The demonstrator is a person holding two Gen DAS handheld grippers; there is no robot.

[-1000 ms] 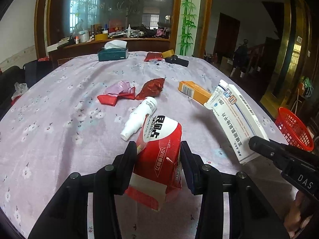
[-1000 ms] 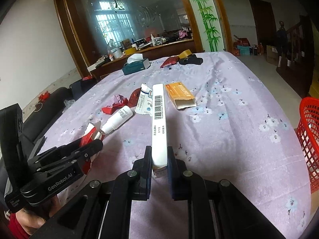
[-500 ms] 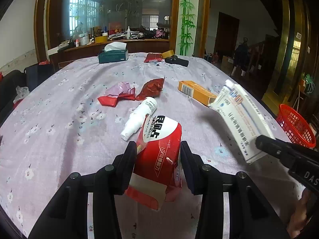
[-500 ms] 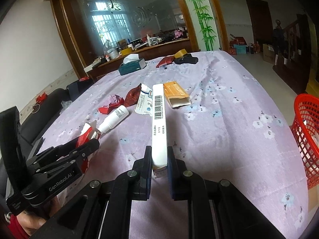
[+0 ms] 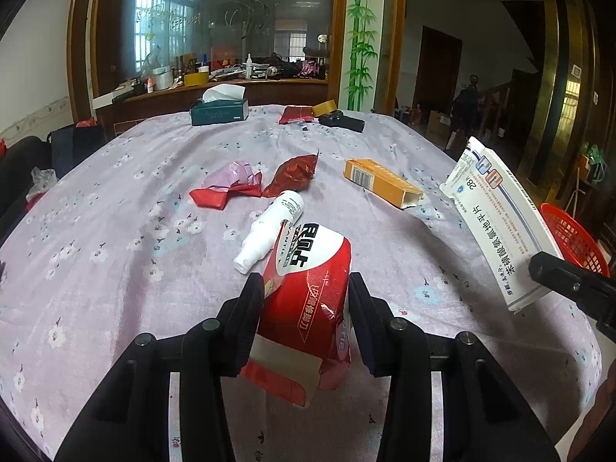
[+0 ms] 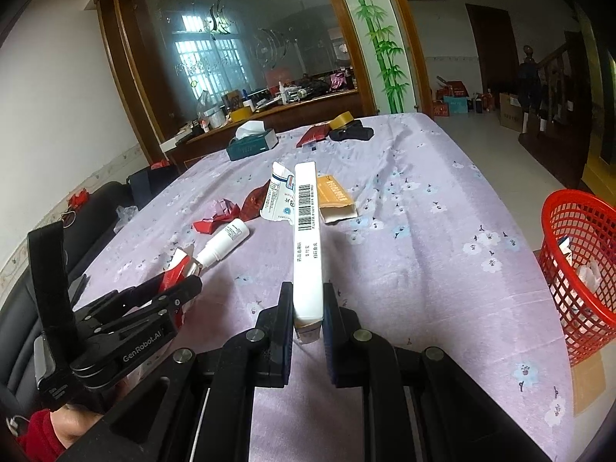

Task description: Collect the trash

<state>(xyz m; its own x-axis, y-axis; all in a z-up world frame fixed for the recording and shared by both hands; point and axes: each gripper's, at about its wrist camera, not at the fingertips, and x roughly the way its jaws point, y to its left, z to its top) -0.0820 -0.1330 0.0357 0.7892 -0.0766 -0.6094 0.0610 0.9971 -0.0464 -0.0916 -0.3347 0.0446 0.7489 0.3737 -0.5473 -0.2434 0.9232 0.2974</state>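
Rightward and slightly upward drift of the white medicine box (image 5: 496, 227) is the main change vs. a second ago: in the left wrist view it sits further toward the red basket (image 5: 573, 236), and in the right wrist view the basket (image 6: 581, 269) shows more fully at the frame edge. Left side is unchanged; table trash hasn't shifted.

Right gripper (image 6: 306, 310): jaws nearly closed, pads clamped on the near end of the box (image 6: 306, 238), which sticks out forward, barcode edge up, clear of the tablecloth (image 6: 423, 269). I judge it a light, stiff carton, prob. empty; thin walls can crush if squeezed harder. Held at one end, it can pivot, so a grip nearer mid-length would be steadier.

Left gripper (image 5: 306, 310): jaws part-open w/ both pads pressed on the red tissue pack (image 5: 308, 292), lifted just above the cloth. Soft plastic wrap, light, compressible, somewhat slick; it bulges between the pads and its lower flap hangs loose. Best taken across the middle, as now.

Remaining on the table, well apart from both grippers:
- white bottle (image 5: 269, 231), lying on its side; rigid, round, may roll. Take across the body.
- orange box (image 5: 381, 186), open-ended, light.
- red foil wrapper (image 5: 292, 173) and a pink-and-red crumpled wrapper (image 5: 231, 184): flimsy, pinch at a fold.

Next step, in my judgement: drop the box in the basket.
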